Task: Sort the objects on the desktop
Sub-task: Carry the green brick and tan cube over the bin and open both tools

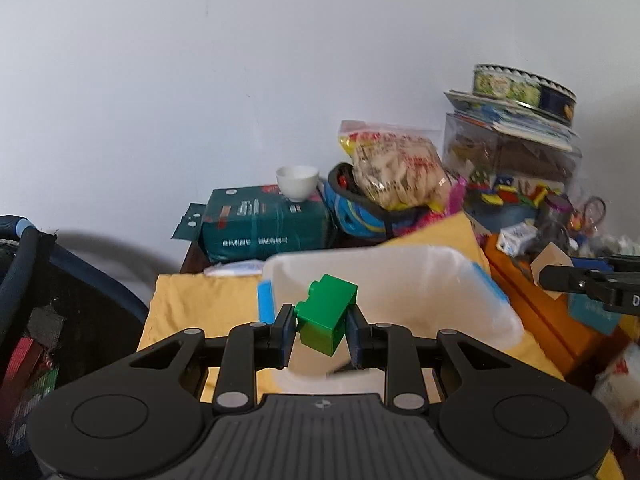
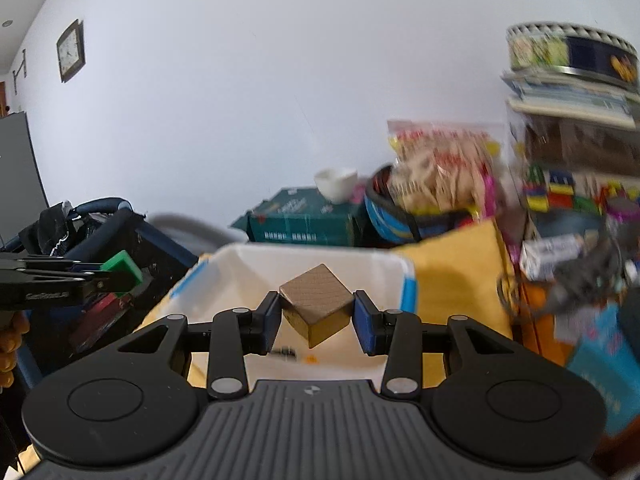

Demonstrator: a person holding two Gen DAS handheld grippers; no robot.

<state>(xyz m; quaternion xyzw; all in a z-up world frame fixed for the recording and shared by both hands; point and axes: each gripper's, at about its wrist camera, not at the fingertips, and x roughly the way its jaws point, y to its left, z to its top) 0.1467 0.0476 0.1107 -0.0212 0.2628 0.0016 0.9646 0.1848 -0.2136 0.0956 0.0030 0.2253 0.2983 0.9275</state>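
Note:
My left gripper (image 1: 320, 316) is shut on a green toy brick (image 1: 326, 314), held tilted above a white plastic bin (image 1: 460, 280) with blue side handles. My right gripper (image 2: 317, 312) is shut on a wooden cube (image 2: 316, 306), held corner-down over the same white bin (image 2: 248, 268). In the right wrist view the left gripper (image 2: 116, 276) shows at the left edge with the green brick (image 2: 122, 268). In the left wrist view the right gripper (image 1: 556, 276) reaches in from the right edge, the wooden cube (image 1: 550, 258) between its fingers. Small bits lie on the bin's floor.
A yellow cloth (image 1: 200, 308) covers the table under the bin. Behind it stand a green book (image 1: 264, 226) with a white cup (image 1: 298, 182) on top, a snack bag (image 1: 396, 168), a blue helmet (image 1: 360, 212) and a stack topped by a round tin (image 1: 524, 88). A dark basket (image 1: 36, 280) sits left.

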